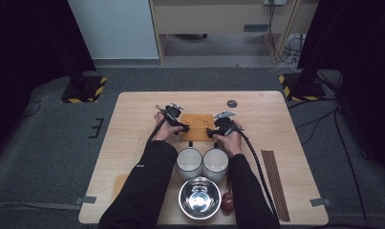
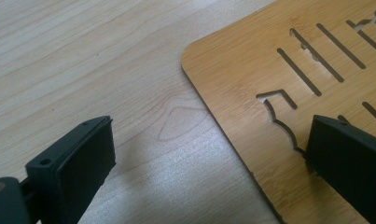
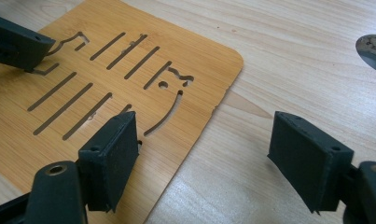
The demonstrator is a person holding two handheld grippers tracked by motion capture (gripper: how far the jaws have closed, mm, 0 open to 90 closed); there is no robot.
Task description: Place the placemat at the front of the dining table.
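**Both grippers spread at the ends of the bamboo board**

A flat, orange-brown bamboo board with rounded corners and cut-out slots (image 1: 196, 126) lies flat near the middle of the pale wooden table (image 1: 133, 109), a little toward its far edge. The left gripper (image 1: 183, 127) sits at the board's left edge; in the left gripper view its jaws stand wide apart, one over the bare table (image 2: 106, 60) and the other over the board (image 2: 251, 70), straddling that edge without pinching it. The right gripper (image 1: 210, 132) is at the board's right edge; in the right gripper view its jaws are likewise spread, one above the board (image 3: 185, 112) and the other above the table (image 3: 293, 56), gripping nothing.

Nearer the person's edge stand two white ceramic cups (image 1: 189, 161) side by side, and behind them, at that edge, a shiny steel bowl (image 1: 199, 198). A dark reddish spoon (image 1: 227, 199) lies just beside the bowl. A bundle of dark brown sticks (image 1: 275, 183) lies toward the table's right edge.
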